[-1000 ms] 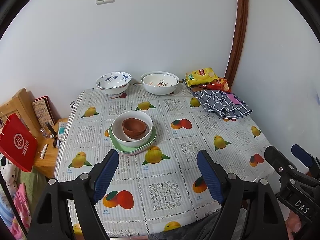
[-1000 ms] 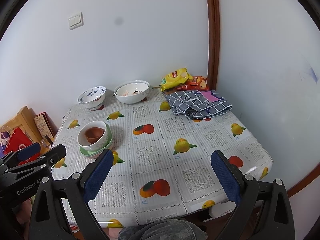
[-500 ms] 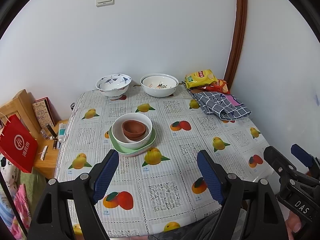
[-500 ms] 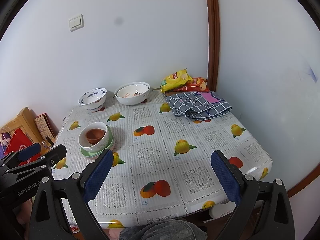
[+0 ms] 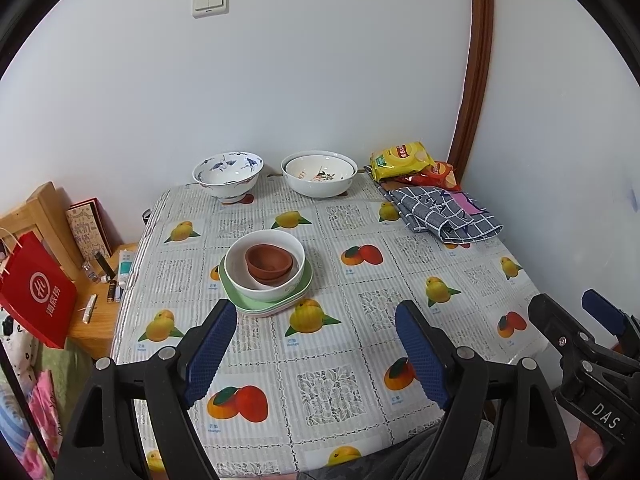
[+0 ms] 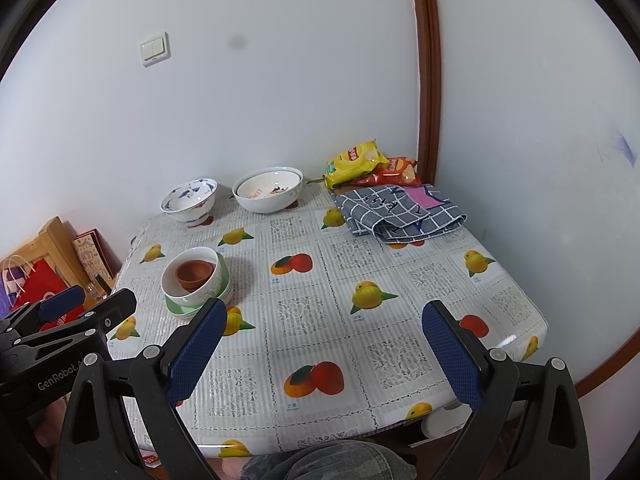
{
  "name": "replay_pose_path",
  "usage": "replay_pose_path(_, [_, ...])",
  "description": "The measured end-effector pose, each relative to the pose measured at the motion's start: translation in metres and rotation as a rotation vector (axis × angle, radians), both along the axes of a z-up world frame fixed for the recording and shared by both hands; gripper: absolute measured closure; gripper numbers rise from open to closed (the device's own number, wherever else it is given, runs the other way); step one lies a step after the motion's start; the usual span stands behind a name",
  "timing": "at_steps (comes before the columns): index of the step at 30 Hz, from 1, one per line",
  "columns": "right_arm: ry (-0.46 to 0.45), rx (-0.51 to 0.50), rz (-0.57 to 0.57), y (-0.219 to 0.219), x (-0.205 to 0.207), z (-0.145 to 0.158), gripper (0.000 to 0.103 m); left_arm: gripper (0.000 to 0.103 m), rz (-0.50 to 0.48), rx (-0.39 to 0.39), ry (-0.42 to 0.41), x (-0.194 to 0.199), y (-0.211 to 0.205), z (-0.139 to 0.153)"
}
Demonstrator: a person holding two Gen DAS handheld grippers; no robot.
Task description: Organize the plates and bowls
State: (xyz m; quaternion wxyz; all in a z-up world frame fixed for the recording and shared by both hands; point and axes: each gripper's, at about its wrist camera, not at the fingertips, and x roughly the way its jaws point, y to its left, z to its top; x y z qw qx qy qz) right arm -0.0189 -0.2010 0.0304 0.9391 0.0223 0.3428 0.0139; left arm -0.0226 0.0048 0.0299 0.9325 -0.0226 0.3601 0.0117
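Since the earlier frames we see almost no movement: both claws, left claw (image 5: 316,340) and right claw (image 6: 324,340), stay wide open and empty above the fruit-patterned tabletop (image 5: 340,360). The small brown clay bowl (image 5: 269,262) sits inside the white ceramic bowl (image 5: 280,286), which stands on the green square plate (image 5: 306,282).

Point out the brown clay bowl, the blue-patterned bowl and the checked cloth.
brown clay bowl (image 5: 269,261), left wrist view, inner hollow.
blue-patterned bowl (image 5: 228,176), left wrist view, inside near the front wall.
checked cloth (image 6: 404,210), right wrist view, middle of the folded top.
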Motion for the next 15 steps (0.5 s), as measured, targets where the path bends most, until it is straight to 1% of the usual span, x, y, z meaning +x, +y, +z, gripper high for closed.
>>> replay_pose_path(10, [-0.003,-0.004,0.004,0.001,0.003,-0.002,0.006,0.022,-0.002,0.007,-0.01,0.006,-0.001,-0.002])
replay_pose_path(15, [0.0,-0.006,0.004,0.002,0.009,-0.007,0.006,0.02,-0.001,0.022,-0.012,0.013,-0.001,-0.007])
